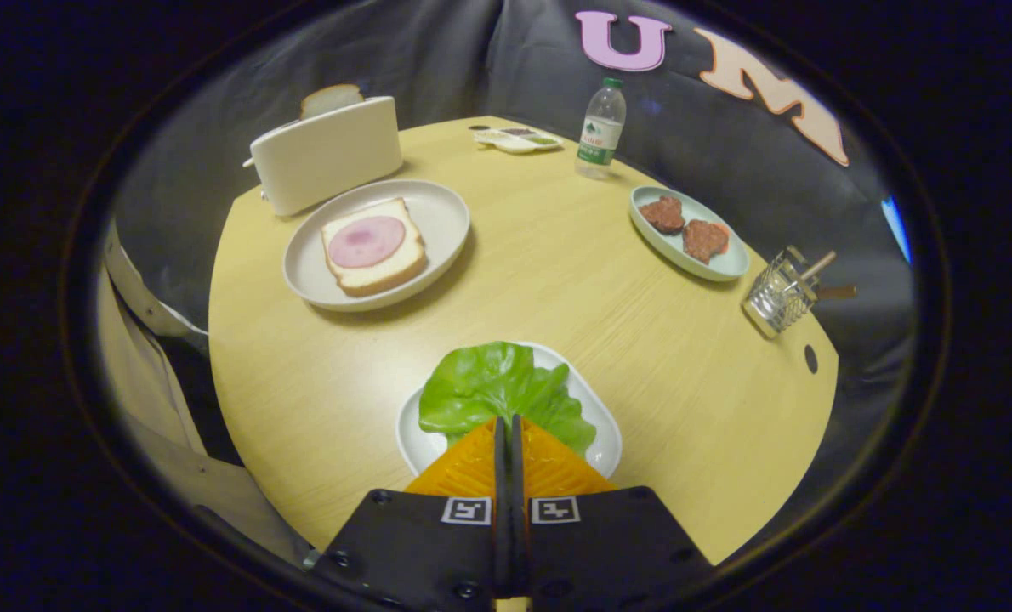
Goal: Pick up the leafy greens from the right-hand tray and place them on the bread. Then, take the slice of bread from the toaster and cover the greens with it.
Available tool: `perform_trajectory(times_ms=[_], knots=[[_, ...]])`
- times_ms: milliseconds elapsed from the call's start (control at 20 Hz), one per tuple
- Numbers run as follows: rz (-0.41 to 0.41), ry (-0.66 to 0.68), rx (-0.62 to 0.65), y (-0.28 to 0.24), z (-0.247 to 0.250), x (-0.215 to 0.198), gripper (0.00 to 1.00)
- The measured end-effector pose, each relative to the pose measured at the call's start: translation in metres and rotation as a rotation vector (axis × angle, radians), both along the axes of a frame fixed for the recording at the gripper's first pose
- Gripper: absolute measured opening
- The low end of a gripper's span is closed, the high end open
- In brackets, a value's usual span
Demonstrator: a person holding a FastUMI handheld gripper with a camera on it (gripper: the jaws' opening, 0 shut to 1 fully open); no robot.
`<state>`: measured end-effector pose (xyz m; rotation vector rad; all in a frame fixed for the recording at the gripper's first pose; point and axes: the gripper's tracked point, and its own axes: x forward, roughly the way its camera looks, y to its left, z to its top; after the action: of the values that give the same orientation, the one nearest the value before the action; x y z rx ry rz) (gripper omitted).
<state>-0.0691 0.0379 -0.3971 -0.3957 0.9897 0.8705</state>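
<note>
- Round, pale wooden surface [557, 280] stands against the dark cloth wall of the booth, with several dishes spread across it.
- The gripper [509, 425] hangs low over the near side, its two orange fingers [472, 467] pressed together with only a thin dark line between them; nothing is caught between them.
- Just ahead of the fingertips, and partly hidden under them, the leafy greens [493, 387] lie on a small white tray [604, 425]. Whether the tips touch the leaf cannot be told.
- Well beyond the fingers and off to the left, a round grey plate [438, 212] carries a slice of bread [374, 251] topped with a pink round of ham [366, 240].
- Just behind that plate stands a white toaster [327, 157], with a second bread slice [331, 99] sticking up from its slot.
- Off to the right, apart from the greens, a pale oval dish [685, 255] holds two brown meat patties [685, 228].
- Beyond that dish a water bottle [600, 132] stands upright near the far rim, with a small flat tray [519, 139] just to its left.
- A wire basket [778, 297] holding wooden-handled utensils sits at the right rim of the surface.
</note>
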Motion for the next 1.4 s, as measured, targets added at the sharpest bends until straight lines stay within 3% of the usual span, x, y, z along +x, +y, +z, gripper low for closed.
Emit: perform_trajectory(times_ms=[850,1400], knots=[[0.053,-0.077,0.16,0.101,0.082,0.023,0.03],[0.12,-0.081,0.191,0.199,0.085,0.022,0.03]])
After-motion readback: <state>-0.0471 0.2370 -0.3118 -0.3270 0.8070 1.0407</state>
